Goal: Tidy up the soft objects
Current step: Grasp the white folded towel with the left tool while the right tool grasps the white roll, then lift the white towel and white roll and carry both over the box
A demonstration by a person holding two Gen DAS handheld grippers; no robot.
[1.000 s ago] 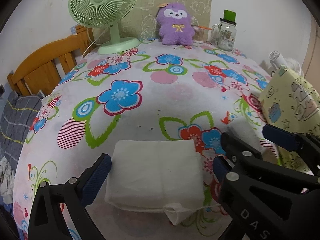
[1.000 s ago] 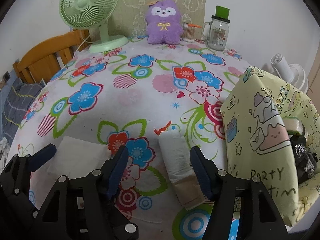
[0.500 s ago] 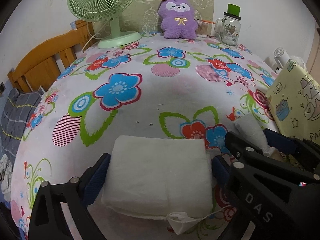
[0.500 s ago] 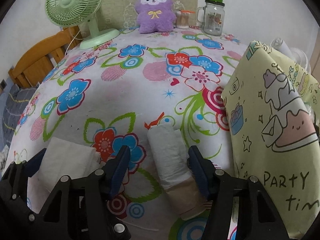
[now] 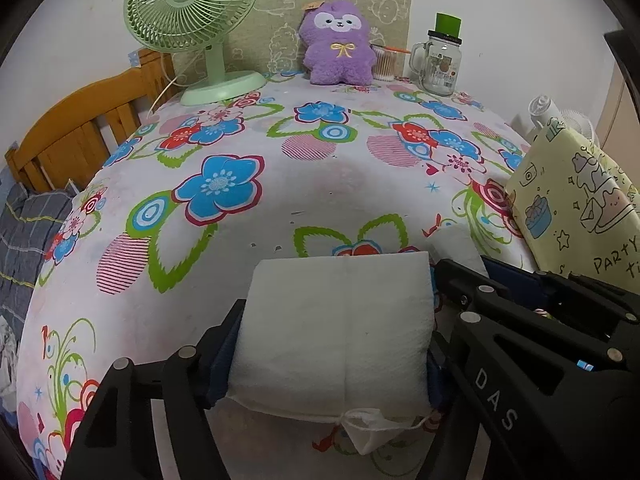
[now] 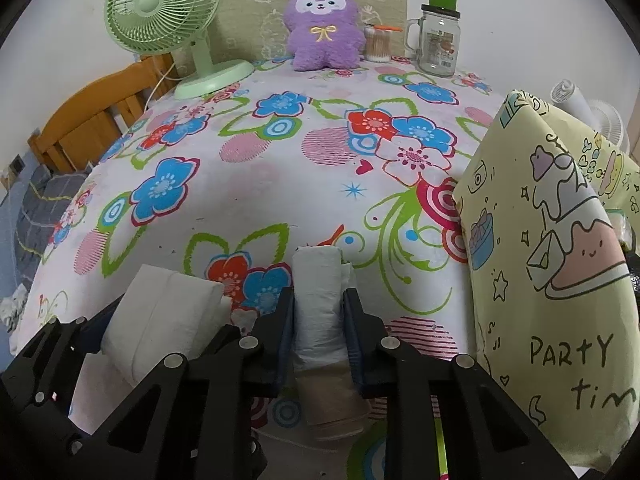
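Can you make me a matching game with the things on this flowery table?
Things:
1. fan
2. plush toy
3. white pack
4. glass jar

Descriptions:
A. purple, sitting at the back
B. between the left tongs, which are closing on it
C. light green, at the back left
D. see-through, with a green top

Pairs: 1-C, 2-A, 3-B, 4-D
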